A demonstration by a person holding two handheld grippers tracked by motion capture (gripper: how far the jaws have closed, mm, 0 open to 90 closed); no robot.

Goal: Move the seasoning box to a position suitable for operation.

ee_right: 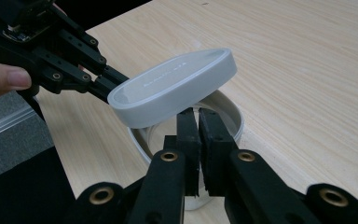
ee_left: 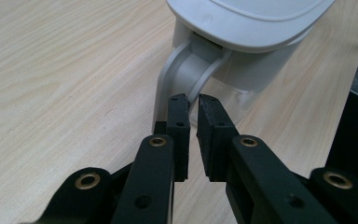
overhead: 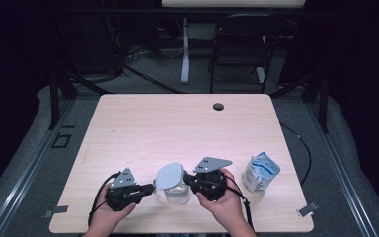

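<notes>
Container [overhead: 176,193]: white, near edge of the counter [overhead: 143,123], between both hands.
Lid [overhead: 170,176]: hinged open, tilting up toward the left.
Left hand-held gripper [ee_left: 193,99]: jaws nearly closed at the hinge [ee_left: 193,70], container to its right.
Right hand-held gripper [ee_right: 198,114]: clamped on the container's right rim.

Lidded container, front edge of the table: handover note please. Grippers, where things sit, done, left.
Left gripper: jaws nearly together at the lid's hinge bracket; a narrow gap shows between the pads, so a firm grip is not certain.
Right gripper: shut on the container at its near rim.
Container stands at the front middle of the table. Its lid is tilted up, half open.
Blue and white pouch stands to the right, untouched.
Done: container pinned, lid lifted.
Left, probably: swing the lid fully open, then handle the pouch.
</notes>
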